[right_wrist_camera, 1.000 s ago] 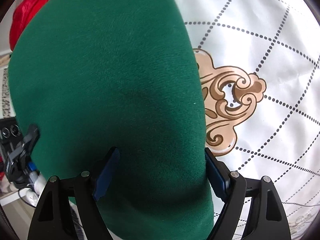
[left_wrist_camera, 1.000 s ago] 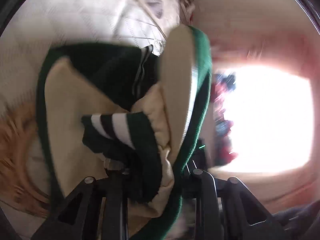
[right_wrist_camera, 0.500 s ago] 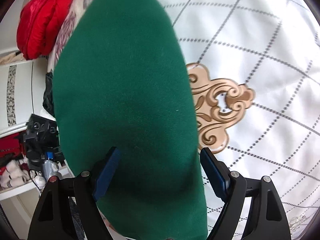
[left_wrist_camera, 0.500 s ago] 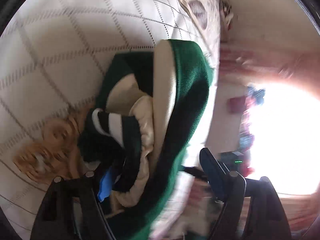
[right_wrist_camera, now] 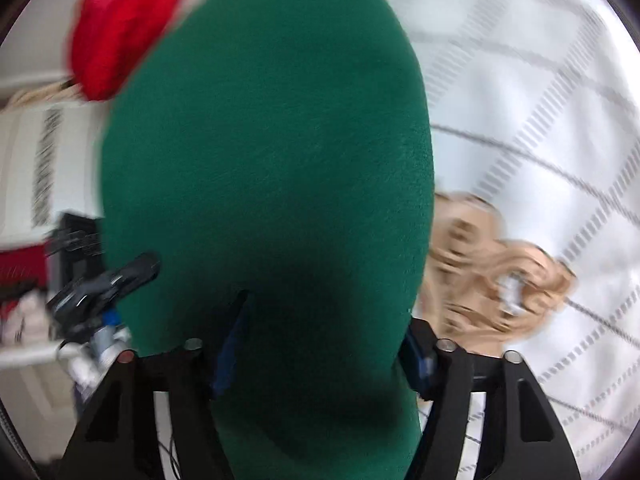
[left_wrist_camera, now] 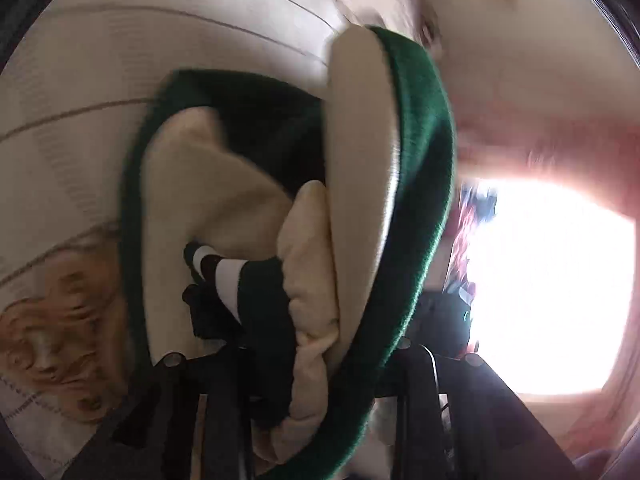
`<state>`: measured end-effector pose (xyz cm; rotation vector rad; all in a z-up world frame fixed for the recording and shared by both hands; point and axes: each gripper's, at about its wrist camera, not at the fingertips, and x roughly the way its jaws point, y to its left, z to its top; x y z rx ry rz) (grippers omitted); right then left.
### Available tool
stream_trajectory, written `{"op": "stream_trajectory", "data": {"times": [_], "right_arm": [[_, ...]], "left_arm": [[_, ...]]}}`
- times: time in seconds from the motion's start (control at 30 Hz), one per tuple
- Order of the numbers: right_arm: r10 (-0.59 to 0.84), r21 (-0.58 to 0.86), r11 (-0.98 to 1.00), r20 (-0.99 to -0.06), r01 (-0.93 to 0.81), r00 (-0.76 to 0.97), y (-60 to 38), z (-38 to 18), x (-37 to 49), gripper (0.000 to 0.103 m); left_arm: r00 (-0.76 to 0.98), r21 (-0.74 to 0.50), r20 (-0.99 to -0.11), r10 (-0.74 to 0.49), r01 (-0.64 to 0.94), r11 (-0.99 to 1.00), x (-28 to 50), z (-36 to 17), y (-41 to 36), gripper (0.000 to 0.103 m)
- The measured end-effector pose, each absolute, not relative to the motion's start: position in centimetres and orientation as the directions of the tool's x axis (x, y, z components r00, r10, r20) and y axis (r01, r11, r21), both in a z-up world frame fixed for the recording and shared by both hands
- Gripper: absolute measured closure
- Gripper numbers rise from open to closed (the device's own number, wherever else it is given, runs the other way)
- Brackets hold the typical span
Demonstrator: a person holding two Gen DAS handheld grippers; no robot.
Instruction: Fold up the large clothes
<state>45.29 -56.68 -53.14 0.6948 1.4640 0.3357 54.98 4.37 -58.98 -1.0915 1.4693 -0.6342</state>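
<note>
Regripping mid-fold: the left gripper (left_wrist_camera: 320, 364) has just closed on the bunched cream lining and striped cuff (left_wrist_camera: 224, 276) of the green jacket (right_wrist_camera: 272, 168), while the right gripper (right_wrist_camera: 320, 344) has just been narrowing around its green bulk over the quilted bedspread (right_wrist_camera: 520, 92), so next I would lay the jacket flat.

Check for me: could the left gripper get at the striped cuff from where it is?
Probably yes. The striped cuff lies just ahead of the left gripper, whose jaws have just been closing on the green garment, cuff bunched between them.
</note>
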Motion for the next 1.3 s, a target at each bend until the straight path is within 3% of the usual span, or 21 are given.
{"op": "stream_trajectory", "data": {"times": [0.07,0.17,0.27,0.3,0.47,0.73,0.8,0.93,1.03,1.13,1.17,1.2,1.27,1.3], "right_arm": [[0.625,0.635,0.759,-0.772,0.141,0.113,-56.1,-52.5,46.0,0.055],[0.498,0.498,0.86,-0.867,0.111,0.029,-54.9,-54.2,47.8,0.056],[0.5,0.496,0.861,-0.866,0.113,-0.005,-54.6,-54.1,48.4,0.055],[0.499,0.495,0.861,-0.867,0.116,-0.008,-54.7,-53.9,48.6,0.053],[0.556,0.552,0.817,-0.831,0.165,0.026,-57.2,-50.4,45.6,0.046],[0.593,0.586,0.805,-0.798,0.09,-0.103,-57.4,-45.5,34.9,0.039],[0.576,0.572,0.817,-0.801,0.073,-0.162,-56.8,-45.0,31.9,0.039],[0.542,0.537,0.838,-0.798,0.097,-0.262,-56.2,-45.7,23.7,0.034],[0.549,0.513,0.836,-0.777,0.197,-0.307,-56.6,-48.9,18.9,0.034],[0.496,0.431,0.866,-0.805,0.253,-0.327,-56.0,-52.6,15.0,0.034],[0.498,0.42,0.863,-0.803,0.281,-0.327,-55.9,-53.7,14.1,0.034],[0.513,0.425,0.852,-0.795,0.307,-0.324,-55.6,-54.6,13.5,0.034],[0.535,0.428,0.834,-0.782,0.348,-0.32,-55.0,-56.5,12.2,0.035],[0.539,0.435,0.83,-0.784,0.348,-0.307,-55.5,-56.7,11.2,0.06]], "left_arm": [[0.104,-0.839,-0.478,-0.872,-0.349,0.418,54.4,-61.3,7.4,0.077],[0.102,-0.83,-0.447,-0.889,-0.417,0.37,53.5,-62.2,8.8,0.067],[0.042,-0.804,-0.519,-0.854,-0.363,0.471,54.4,-59.4,7.9,0.04],[0.034,-0.794,-0.545,-0.838,-0.342,0.502,54.8,-58.7,9.3,0.035],[0.053,-0.724,-0.676,-0.735,-0.234,0.649,52.8,-52.3,10.5,0.034],[0.087,-0.68,-0.73,-0.678,-0.188,0.709,44.5,-45.3,9.9,0.032],[0.072,-0.659,-0.748,-0.659,-0.193,0.727,40.7,-47.1,10.0,0.025],[0.033,-0.622,-0.769,-0.638,-0.273,0.734,33.9,-48.5,10.2,0.025],[-0.045,-0.466,-0.868,-0.495,-0.275,0.841,29.2,-52.1,9.1,0.025],[-0.139,-0.391,-0.892,-0.43,-0.238,0.889,26.6,-56.8,7.5,0.025],[-0.153,-0.39,-0.891,-0.428,-0.227,0.892,25.9,-58.1,6.9,0.028],[-0.141,-0.392,-0.893,-0.426,-0.219,0.894,25.8,-58.5,6.4,0.055],[-0.095,-0.359,-0.921,-0.379,-0.178,0.916,25.3,-58.5,5.3,0.074],[-0.078,-0.363,-0.922,-0.38,-0.171,0.916,25.2,-58.1,5.2,0.079]]}}
